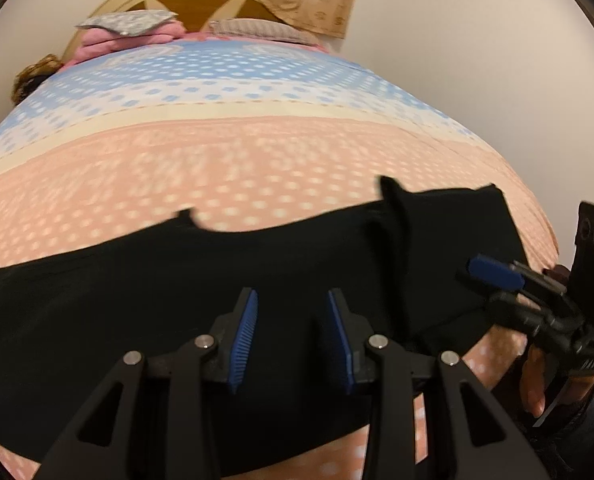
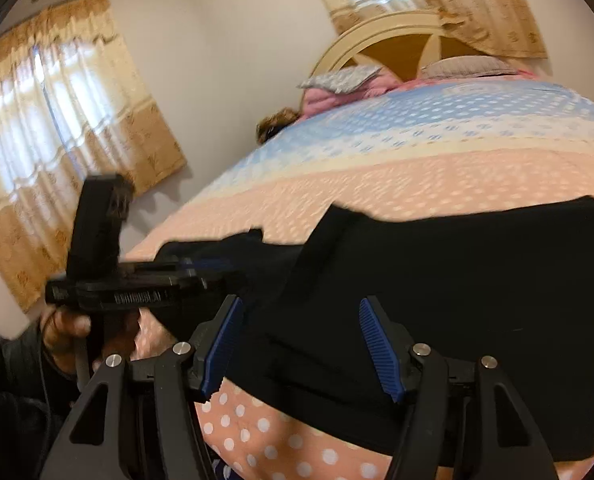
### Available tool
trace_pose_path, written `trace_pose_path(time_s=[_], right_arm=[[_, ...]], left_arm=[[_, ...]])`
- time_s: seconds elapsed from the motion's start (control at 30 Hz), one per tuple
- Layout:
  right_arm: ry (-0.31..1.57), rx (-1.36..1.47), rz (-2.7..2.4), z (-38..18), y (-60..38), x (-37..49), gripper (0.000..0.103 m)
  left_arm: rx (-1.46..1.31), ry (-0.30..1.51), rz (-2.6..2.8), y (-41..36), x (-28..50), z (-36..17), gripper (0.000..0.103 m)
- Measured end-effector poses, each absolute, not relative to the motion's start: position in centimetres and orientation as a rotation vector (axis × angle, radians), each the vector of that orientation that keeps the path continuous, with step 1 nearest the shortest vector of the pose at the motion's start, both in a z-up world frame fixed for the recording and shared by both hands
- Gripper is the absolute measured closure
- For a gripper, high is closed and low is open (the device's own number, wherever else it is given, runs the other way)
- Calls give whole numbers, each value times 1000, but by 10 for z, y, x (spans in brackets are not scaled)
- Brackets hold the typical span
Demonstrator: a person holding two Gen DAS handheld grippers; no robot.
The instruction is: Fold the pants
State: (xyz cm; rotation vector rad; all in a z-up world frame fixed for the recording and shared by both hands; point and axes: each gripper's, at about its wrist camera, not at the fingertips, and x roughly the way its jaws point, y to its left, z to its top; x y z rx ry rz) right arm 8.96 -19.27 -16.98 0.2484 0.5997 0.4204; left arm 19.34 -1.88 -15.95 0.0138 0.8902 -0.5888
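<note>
Here both hand-held grippers [image 1: 293, 340] [image 2: 301, 344] tilt down, jaws apart, over black pants [image 1: 177, 280].

Pants [image 1: 217, 280] lie across the bed [image 1: 257, 152], pillows [image 1: 253, 26] seemingly behind

Soft daylight is let in through the curtains [image 2: 57, 120] in the right wrist view, and the room is evenly lit. The pants [image 1: 217, 280] are rendered as featureless black. Motion blur is seen across the bedspread [image 1: 217, 152]. Strong bending and dark vignetting are produced at the edges.
</note>
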Motion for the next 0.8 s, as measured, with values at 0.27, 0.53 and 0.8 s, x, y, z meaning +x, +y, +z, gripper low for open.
trace_pose_path(time_s=[0.27,0.53,0.8], right_arm=[[709,205,393,-184,-175,108,37],[631,189,400,-170,-174,91,38],[587,225,407,-171,-179,85,37]], left_arm=[[0,909,-535,12,205,-167,64],[66,859,-365,82,214,-162,64],[100,866,-127,176,235,-179,64]])
